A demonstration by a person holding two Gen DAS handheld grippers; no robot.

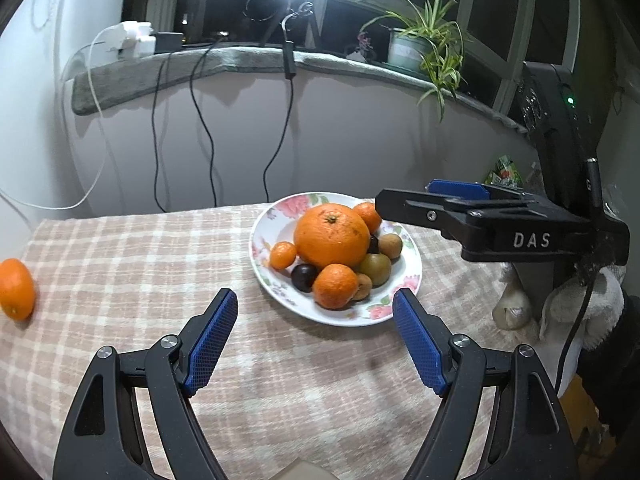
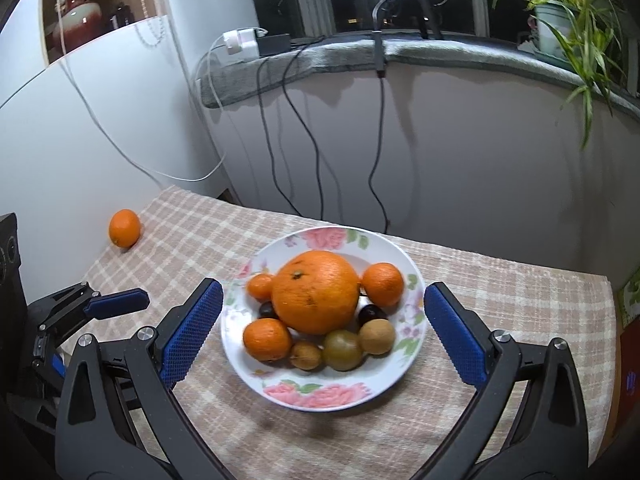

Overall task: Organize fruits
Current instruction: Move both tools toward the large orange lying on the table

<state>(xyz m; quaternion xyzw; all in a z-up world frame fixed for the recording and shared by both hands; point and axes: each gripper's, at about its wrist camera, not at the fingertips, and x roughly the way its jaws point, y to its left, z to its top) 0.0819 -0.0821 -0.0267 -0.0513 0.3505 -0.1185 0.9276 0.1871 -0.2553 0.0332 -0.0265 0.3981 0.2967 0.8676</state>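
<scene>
On the checked cloth (image 2: 500, 300) — floral plate (image 2: 320, 394), fruit-heaped, lone orange (image 2: 125, 228) apart.

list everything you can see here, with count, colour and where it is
large orange: 1, orange, middle of the plate
small oranges: 3, orange, on the plate around the large one
dark plums: 2, near black, on the plate beside the large orange
brownish-green fruits: 3, brownish green, near edge of the plate
plate: 1, white with pink flowers, on the tablecloth
loose orange: 1, orange, on the tablecloth's far left, off the plate
tablecloth: 1, beige check
spider plant: 1, green, window sill
left gripper: open, empty
right gripper: open, empty
</scene>
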